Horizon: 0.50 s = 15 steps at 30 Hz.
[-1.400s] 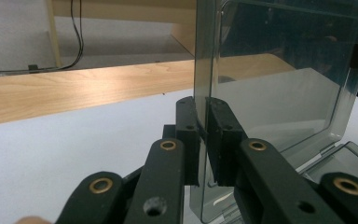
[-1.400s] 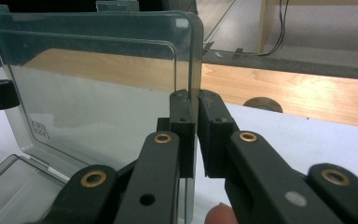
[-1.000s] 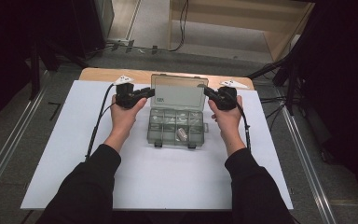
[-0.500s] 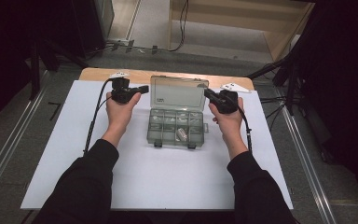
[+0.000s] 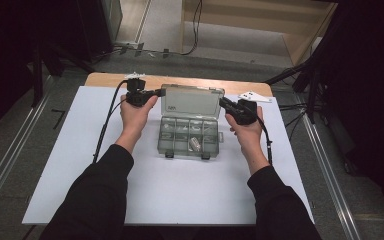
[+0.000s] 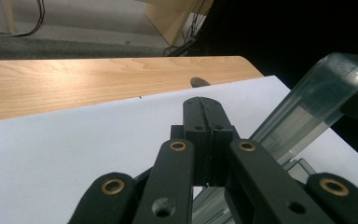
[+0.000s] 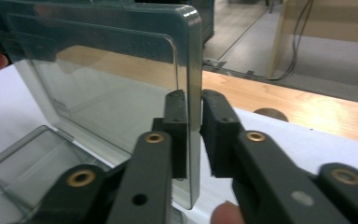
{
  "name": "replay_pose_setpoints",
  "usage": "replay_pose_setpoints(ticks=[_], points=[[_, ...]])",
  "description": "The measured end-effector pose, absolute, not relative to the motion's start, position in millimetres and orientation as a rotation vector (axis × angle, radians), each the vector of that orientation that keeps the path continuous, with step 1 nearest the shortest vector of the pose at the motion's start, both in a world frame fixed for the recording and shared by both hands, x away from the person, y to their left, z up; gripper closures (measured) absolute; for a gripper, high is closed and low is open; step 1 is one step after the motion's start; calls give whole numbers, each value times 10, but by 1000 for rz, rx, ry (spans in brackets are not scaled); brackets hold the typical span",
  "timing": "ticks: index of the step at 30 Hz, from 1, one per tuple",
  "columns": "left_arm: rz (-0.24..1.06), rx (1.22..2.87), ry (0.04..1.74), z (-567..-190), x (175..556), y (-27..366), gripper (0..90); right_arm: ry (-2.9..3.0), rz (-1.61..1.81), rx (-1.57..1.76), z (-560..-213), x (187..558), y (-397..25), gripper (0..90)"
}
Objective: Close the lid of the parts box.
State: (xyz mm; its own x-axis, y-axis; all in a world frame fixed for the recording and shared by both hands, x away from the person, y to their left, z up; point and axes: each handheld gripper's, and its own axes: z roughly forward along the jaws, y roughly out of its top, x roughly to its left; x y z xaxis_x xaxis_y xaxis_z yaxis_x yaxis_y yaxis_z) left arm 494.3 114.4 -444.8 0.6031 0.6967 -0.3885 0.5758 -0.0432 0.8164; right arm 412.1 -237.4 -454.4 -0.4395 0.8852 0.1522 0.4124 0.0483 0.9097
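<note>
A clear plastic compartment box stands open in the middle of the white sheet, its lid raised at the back. One front compartment holds a small metal part. My right gripper is at the lid's right edge; in the right gripper view its jaws pinch that edge of the lid. At the lid's upper left corner is my left gripper. In the left gripper view its jaws are pressed together with nothing between them, and the lid rises just to their right.
The white sheet covers a wooden table whose bare strip shows at the back. A small white card lies at the back right. Cables trail from both grippers. Dark floor and metal rails flank the table.
My left gripper has moved away from the person, from beside the box to the lid's upper left corner. My right gripper stays at the lid's right edge.
</note>
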Motion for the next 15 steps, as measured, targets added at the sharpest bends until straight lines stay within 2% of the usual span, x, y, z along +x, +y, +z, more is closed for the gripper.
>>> replay_pose_setpoints(ticks=[3,6,15], points=[[138,1716,1047,-4443,4925,1149,895,1891,1401,1314,-4551,4110,-2392,640],[137,1714,1039,-4446,4910,1157,895,1898,1418,1321,-4551,4068,-2419,579],[126,1705,1021,-4442,4869,1163,895,1912,1469,1304,-4583,3947,-2596,558]])
